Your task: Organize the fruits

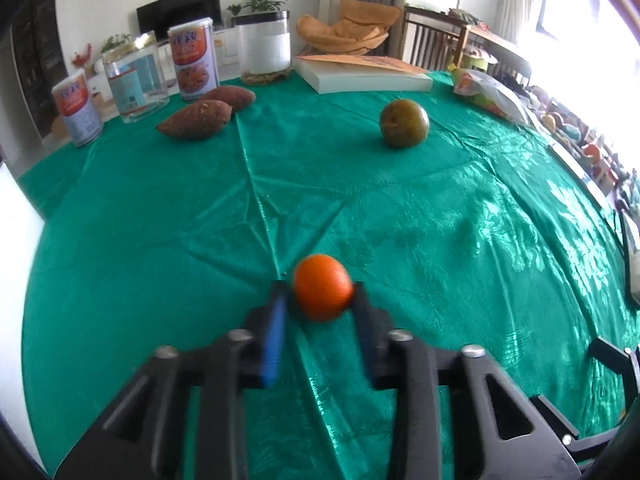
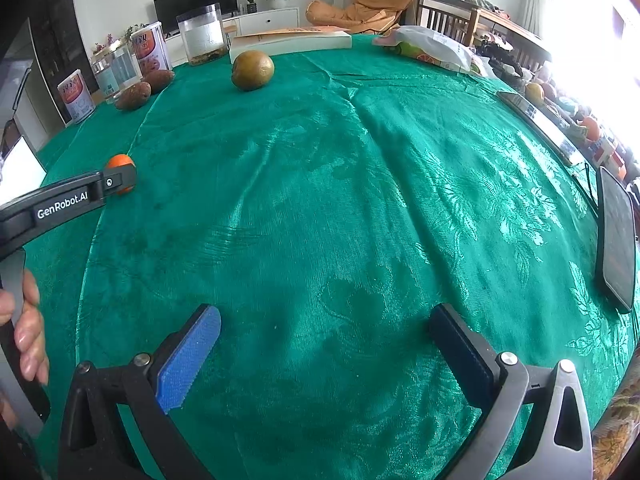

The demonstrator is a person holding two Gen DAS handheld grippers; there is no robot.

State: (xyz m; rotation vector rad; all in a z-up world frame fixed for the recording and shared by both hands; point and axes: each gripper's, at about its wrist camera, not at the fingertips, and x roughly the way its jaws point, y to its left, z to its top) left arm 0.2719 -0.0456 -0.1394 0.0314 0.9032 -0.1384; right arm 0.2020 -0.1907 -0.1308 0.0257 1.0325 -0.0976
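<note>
Pinching the blurred orange (image 1: 322,292), the left hand-held gripper (image 1: 320,294) half hides it; right hand-held gripper (image 2: 324,320) gapes wide.

Daylight floods in from the window (image 1: 592,8) at my upper right, blowing it out white. Glare streaks the tablecloth (image 1: 500,216) toward its right edge. Fisheye bends the edges; the orange (image 1: 322,292) looks motion-blurred.

Orange fruit (image 1: 322,292), green-brown fruit (image 1: 404,123), leaf-patterned green tablecloth (image 1: 440,216).
</note>
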